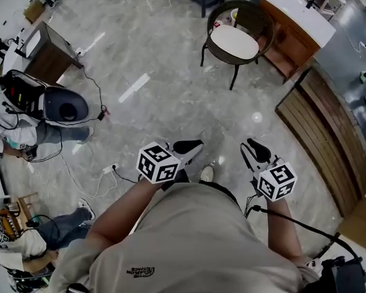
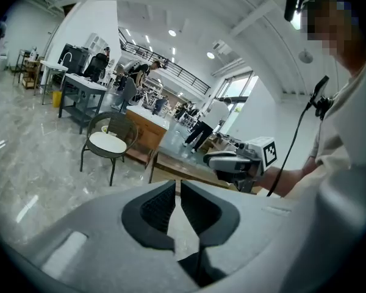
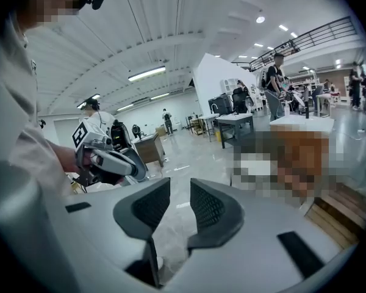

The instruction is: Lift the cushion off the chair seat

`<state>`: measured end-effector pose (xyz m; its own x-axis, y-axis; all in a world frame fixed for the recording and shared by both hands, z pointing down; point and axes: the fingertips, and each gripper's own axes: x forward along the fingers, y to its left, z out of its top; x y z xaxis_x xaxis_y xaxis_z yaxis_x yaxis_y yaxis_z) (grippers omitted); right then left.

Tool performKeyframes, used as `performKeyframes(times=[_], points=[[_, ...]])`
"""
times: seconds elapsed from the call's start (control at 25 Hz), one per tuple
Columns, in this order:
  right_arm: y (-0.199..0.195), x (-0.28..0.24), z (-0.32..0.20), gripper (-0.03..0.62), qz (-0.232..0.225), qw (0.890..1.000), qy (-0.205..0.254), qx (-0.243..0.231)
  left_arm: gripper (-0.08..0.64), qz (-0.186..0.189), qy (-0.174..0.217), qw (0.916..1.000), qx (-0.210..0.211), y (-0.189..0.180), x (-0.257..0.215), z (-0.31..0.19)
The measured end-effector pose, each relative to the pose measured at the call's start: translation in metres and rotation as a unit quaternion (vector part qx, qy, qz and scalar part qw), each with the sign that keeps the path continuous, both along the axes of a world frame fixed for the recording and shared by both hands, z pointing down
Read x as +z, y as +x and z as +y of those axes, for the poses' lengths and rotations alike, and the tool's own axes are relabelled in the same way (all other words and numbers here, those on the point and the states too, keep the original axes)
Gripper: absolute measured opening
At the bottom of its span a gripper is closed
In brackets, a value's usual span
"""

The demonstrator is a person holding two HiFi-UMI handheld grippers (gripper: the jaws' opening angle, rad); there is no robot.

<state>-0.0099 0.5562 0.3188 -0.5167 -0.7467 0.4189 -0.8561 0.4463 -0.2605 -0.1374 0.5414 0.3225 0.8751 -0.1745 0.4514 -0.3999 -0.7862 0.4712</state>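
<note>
Fingers (image 2: 158,207) of the left gripper (image 1: 195,145) are pressed together at the tips with nothing between them, only the pale floor (image 1: 171,84) showing past them. On the right gripper (image 1: 251,144) the fingers (image 3: 152,205) stand a little apart, a slim gap between the ribbed pads, and they hold nothing either. In the head view both grippers sit low in the middle of the frame, side by side and just in front of the person's chest, each with its marker cube toward the body and its dark fingers pointing up the frame. The cushion (image 1: 233,42) is well away from them, in the upper right of that view: a round, cream-coloured pad lying flat on the seat of a dark chair (image 1: 251,17) with a curved back and thin legs. Neither gripper touches the cushion or the chair. Just behind the chair stands a wooden cabinet (image 1: 293,32) with a white top, and a slatted wooden platform (image 1: 323,127) runs down the right edge. At the upper left is a small dark side table (image 1: 49,54), with a cable trailing from it across the floor.
</note>
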Motion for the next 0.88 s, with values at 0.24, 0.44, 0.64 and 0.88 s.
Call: performKeyframes(times=[0.24,0.44,0.64,0.88], points=[[0.028,0.007,-0.027,0.106,-0.008,1.000,-0.009,0.025,0.029,-0.007,-0.001,0.9998,0.016,0.031,0.006,-0.031],[0.036,0.016,-0.064,0.106,-0.005,0.999,-0.023,0.033,0.050,-0.005,-0.025,0.9994,0.021,0.042,0.026,-0.079],[0.051,0.018,-0.125,0.106,0.003,0.998,-0.037,0.060,0.052,0.014,-0.048,0.9983,0.030,0.059,0.033,-0.151],[0.061,0.003,-0.217,0.106,0.013,0.996,-0.032,0.077,0.052,0.025,-0.064,0.9969,0.037,0.069,0.028,-0.248]])
